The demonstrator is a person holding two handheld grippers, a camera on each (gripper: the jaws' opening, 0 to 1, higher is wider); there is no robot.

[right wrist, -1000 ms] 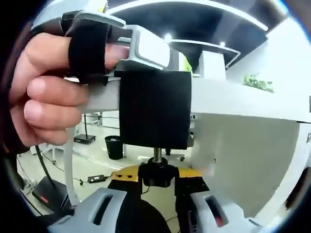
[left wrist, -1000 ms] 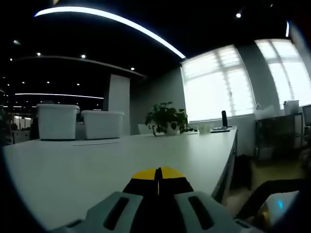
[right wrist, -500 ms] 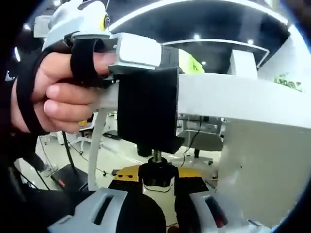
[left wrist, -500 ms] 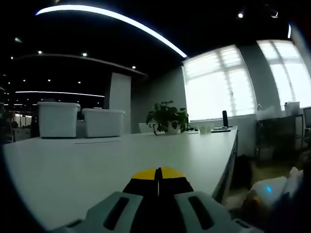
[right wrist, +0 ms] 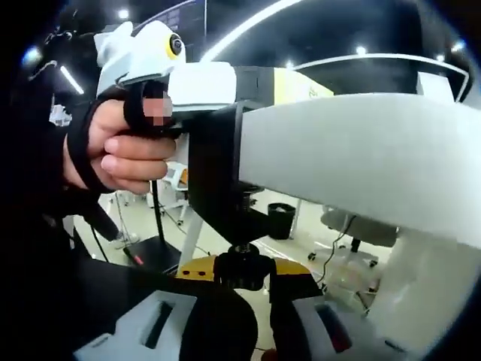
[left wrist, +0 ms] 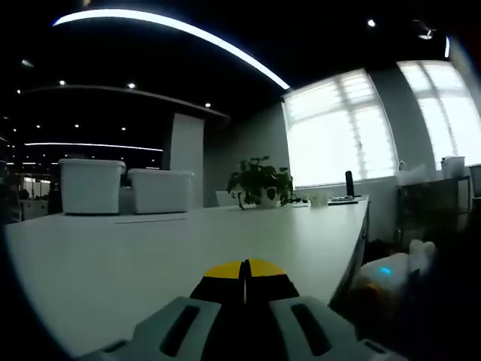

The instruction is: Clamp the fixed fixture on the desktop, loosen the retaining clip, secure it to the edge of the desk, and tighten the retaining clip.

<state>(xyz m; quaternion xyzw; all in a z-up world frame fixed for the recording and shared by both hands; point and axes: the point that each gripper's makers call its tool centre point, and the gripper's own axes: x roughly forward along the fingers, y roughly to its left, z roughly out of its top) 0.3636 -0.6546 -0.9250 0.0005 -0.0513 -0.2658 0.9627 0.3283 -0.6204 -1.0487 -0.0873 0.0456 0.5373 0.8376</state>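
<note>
A: Status of the fixture?

B: The black clamp fixture point(right wrist: 218, 177) sits on the edge of the white desk point(right wrist: 353, 162), its body against the desk's side face and its lower arm running beneath. The threaded screw under it ends in a black knob point(right wrist: 242, 271).

A: And the right hand-held gripper point(right wrist: 242, 280)?

B: Directly below the fixture. Its yellow-tipped jaws are closed on the knob from either side.

A: The left hand-held gripper point(left wrist: 244, 272)?

B: In its own view its jaws are pressed together, yellow tips meeting, lying flat on the desk point(left wrist: 150, 256) top. In the right gripper view it rests above the fixture, gripped by a person's hand point(right wrist: 124, 154) with a black strap across the fingers. Whether anything lies between the jaws cannot be told.

A: Surroundings?

B: Far across the desk from the left gripper: two white bins point(left wrist: 124, 188) side by side, a potted plant point(left wrist: 258, 183) to their right, then a dark upright object near the windows point(left wrist: 338, 131). Off the desk's right edge, a blurred white device with a blue light point(left wrist: 387, 272).

A: Obstructions?

B: The hand and the white gripper body cover the fixture's top; the knob hides the screw's lower end
</note>
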